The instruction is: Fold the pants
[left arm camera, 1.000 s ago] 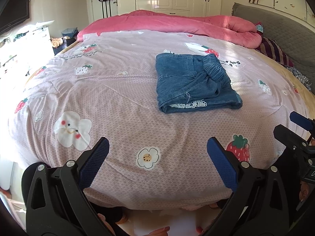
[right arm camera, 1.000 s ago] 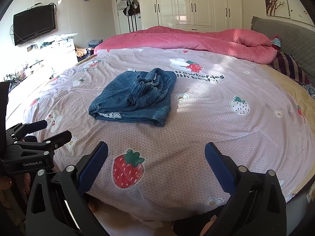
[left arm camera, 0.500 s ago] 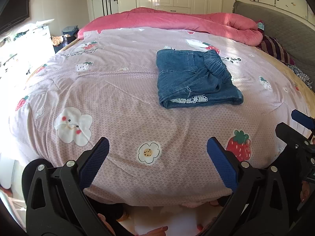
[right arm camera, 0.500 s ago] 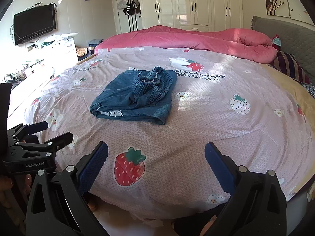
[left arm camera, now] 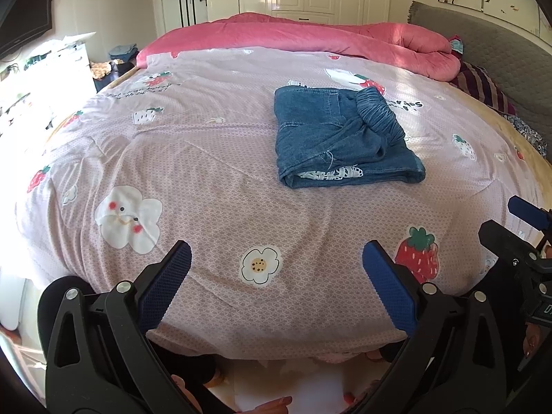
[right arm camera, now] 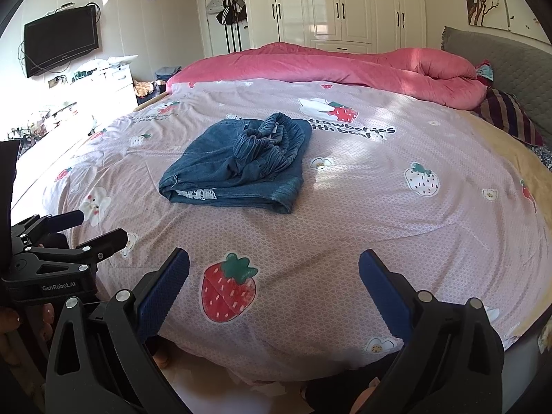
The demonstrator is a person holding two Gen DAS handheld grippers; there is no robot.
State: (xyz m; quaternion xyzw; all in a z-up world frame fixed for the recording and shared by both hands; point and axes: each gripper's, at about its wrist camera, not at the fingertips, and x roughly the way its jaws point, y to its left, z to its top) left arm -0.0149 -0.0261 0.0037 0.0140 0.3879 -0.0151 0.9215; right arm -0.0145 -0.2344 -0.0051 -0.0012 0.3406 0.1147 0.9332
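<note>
Two wrist views from the foot of the bed [left arm camera: 214, 158]

Both look across it toward the wardrobe [right arm camera: 348, 3]; both share the folded pants [left arm camera: 341, 141] mid-frame, well ahead. The left view stands further left.

Pants [left arm camera: 341, 138] inner folds hidden; headboard [right arm camera: 500, 55] cut off.

White lettering "GenRobot.AI" stands on the black body of the left tool [right arm camera: 100, 231]. The pale pink strawberry-print bed cover [right arm camera: 379, 207] carries dark print reading partly "strawberries", upside down; the rest is unclear.
</note>
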